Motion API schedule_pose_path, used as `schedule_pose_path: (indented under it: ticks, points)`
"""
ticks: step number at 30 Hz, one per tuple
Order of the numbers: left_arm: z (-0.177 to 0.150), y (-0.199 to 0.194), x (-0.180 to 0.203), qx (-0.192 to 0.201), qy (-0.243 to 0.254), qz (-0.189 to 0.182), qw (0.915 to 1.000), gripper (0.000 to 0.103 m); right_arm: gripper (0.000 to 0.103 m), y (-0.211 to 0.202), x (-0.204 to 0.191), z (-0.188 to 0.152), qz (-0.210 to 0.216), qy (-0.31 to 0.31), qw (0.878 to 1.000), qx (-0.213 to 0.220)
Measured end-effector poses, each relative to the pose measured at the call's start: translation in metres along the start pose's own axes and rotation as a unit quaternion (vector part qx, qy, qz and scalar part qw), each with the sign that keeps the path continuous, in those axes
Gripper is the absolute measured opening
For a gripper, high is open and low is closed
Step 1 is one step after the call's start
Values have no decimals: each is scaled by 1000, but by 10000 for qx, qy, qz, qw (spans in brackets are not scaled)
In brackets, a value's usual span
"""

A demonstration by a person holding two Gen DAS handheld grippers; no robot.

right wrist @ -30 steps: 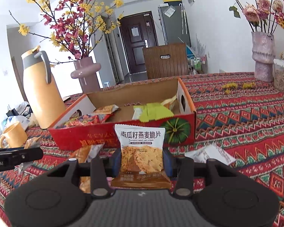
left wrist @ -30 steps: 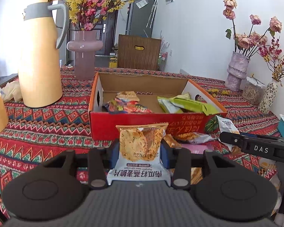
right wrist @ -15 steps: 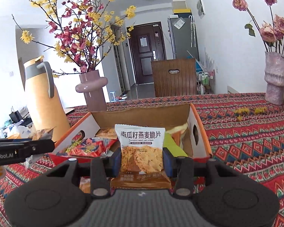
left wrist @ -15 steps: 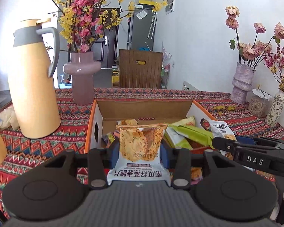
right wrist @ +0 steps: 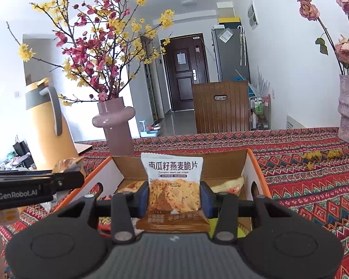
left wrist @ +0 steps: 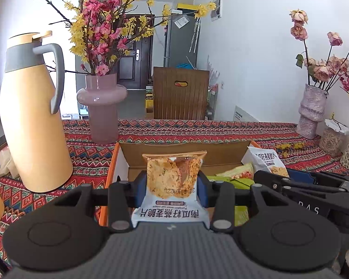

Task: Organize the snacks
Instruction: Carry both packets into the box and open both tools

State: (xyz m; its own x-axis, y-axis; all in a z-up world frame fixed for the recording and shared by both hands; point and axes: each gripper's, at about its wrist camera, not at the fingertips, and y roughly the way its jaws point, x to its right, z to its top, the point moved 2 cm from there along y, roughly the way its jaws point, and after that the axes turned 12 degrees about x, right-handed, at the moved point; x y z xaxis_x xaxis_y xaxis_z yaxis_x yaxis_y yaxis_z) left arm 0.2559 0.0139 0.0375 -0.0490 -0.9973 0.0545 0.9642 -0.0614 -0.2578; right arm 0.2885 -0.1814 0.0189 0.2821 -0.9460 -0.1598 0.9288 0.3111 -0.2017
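My left gripper point(left wrist: 173, 187) is shut on an oat crisp packet point(left wrist: 174, 176), held upside down, just over the near edge of the open red cardboard box point(left wrist: 114, 162). My right gripper point(right wrist: 174, 196) is shut on a second oat crisp packet point(right wrist: 174, 179), upright, also above the box point(right wrist: 256, 160). Several snack packets point(left wrist: 232, 179) lie inside the box. In the left wrist view the right gripper point(left wrist: 297, 186) shows at the right with its packet point(left wrist: 266, 160). The left gripper point(right wrist: 35, 186) shows at the left of the right wrist view.
A tall yellow thermos jug point(left wrist: 32, 121) and a pink vase of blossoms point(left wrist: 102, 107) stand left of the box on the patterned tablecloth point(right wrist: 314, 186). Vases of dried roses point(left wrist: 311, 111) stand at the right. A wooden chair back point(left wrist: 180, 93) is behind the table.
Both grippers moved forward and up with their packets, from in front of the box to over its near edge. The loose packets on the cloth before the box dropped out of view.
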Motion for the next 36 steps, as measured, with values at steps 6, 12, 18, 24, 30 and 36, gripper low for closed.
schedule_pose_path:
  ticks: [6, 12, 18, 24, 30, 36]
  points:
    - [-3, 26, -6, -109, -133, 123, 9998, 43, 43, 13, 2, -7, -6, 30, 10000, 33]
    - [-14, 41, -14, -178, -250, 205, 9993, 43, 43, 17, -2, -17, 43, -120, 9999, 75]
    - [-21, 45, -25, -114, -373, 289, 9988, 43, 43, 19, -2, -23, 96, -194, 9997, 56]
    - [-28, 48, -26, -214, -395, 208, 9988, 44, 44, 23, -1, -27, 43, -195, 9998, -38]
    - [-27, 40, -26, -48, -436, 184, 9989, 57, 62, 23, 2, -29, -48, -146, 9999, -25]
    - [-24, 31, -26, 221, -465, 254, 9984, 88, 103, 15, 5, -26, -94, -69, 9997, 202]
